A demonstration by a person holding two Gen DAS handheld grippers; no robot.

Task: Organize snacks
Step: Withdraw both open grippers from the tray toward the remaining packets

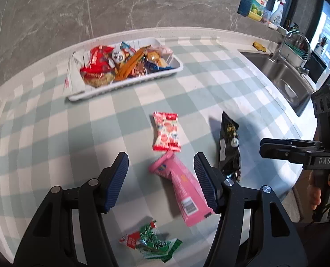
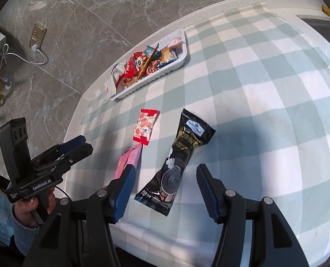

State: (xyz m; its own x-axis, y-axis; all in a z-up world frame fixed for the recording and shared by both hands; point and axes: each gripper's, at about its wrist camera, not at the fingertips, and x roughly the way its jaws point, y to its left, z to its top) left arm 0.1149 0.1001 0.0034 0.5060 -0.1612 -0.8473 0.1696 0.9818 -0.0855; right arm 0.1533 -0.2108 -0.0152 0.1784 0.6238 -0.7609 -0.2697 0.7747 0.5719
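A white tray (image 1: pixel 178 66) holds several snack packs at the far side of the checked tablecloth; it also shows in the right wrist view (image 2: pixel 182 61). Loose on the cloth lie a red-and-white candy pack (image 1: pixel 166 132) (image 2: pixel 145 125), a pink pack (image 1: pixel 182 189) (image 2: pixel 129 159), a black pack (image 1: pixel 229 144) (image 2: pixel 180 162) and a green-and-red wrapper (image 1: pixel 151 240). My left gripper (image 1: pixel 161 173) is open above the pink pack. My right gripper (image 2: pixel 165 184) is open above the black pack's near end. Both are empty.
A steel sink (image 1: pixel 285 77) with a tap sits at the right, with bottles and a sponge behind it. The table's far edge drops to a grey marble floor (image 2: pixel 120 4), where a socket box and cables lie.
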